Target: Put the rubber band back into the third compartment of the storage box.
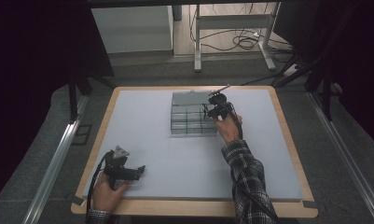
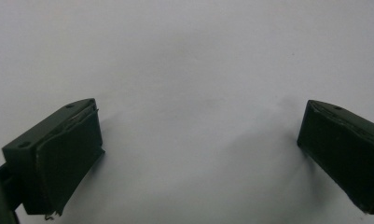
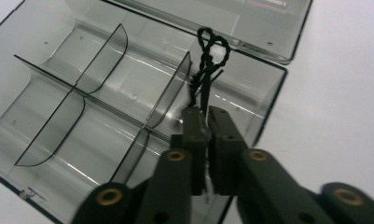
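Right gripper [image 3: 204, 112] pinching black twisted tie [image 3: 208, 60] above clear divided box [image 3: 105, 107]; left gripper [image 2: 198, 154] released over tabletop [image 1: 175, 154].

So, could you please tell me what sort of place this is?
Probably a lab recording station: a wooden-edged table with a pale grey mat, black curtains around it, and a metal desk frame with loose cables behind.

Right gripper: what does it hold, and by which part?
The right gripper holds a black twisted tie by its lower end; its loop sticks out above the clear organizer box.
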A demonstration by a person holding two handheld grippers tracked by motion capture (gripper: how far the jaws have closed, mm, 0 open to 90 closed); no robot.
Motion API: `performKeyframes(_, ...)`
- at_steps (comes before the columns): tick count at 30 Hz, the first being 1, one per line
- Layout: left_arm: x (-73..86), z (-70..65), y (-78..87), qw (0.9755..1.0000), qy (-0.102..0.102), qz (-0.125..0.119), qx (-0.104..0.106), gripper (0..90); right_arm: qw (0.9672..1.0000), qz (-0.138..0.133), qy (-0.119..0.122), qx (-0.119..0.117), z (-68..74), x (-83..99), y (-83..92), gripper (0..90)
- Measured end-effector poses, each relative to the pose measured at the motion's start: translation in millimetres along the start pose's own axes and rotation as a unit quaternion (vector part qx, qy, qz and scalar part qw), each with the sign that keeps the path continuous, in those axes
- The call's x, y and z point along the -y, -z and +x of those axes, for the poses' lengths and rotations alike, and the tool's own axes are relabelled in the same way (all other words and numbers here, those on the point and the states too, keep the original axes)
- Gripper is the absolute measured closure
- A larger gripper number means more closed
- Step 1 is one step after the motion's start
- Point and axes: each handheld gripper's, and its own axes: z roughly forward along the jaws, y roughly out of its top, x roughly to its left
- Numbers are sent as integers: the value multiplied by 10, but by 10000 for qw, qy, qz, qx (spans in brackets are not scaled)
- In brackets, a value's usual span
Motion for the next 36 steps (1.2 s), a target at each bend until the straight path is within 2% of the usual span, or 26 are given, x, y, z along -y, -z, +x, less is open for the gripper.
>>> performKeyframes(6,0,0,0,10000,-2,1,-1,0,9999,-21,110,10,28,-12,-13,759)
performKeyframes(11,0,0,0,10000,-1,0,0,0,9998,-168,84,37,4,-54,49,760)
performKeyframes(14,0,0,0,10000,-4,2,-4,0,9997,-227,80,21,8,-86,57,804)
performKeyframes(19,0,0,0,10000,0,-1,-1,0,9998,-187,106,4,25,-117,-34,835)
performKeyframes(22,0,0,0,10000,-1,-1,-1,0,9998,-111,83,120,15,-119,-127,846)
performKeyframes(25,0,0,0,10000,-2,-1,-1,0,9998,35,-38,177,-11,-105,-231,853)
performKeyframes(29,0,0,0,10000,-2,-1,0,0,9996,223,-85,174,-17,-74,-335,859)
performKeyframes(32,0,0,0,10000,-2,-2,-1,0,9996,212,-85,154,-13,-72,-328,858)
performKeyframes(36,0,0,0,10000,-2,-2,-2,0,9999,84,-42,107,-12,-83,-236,834)
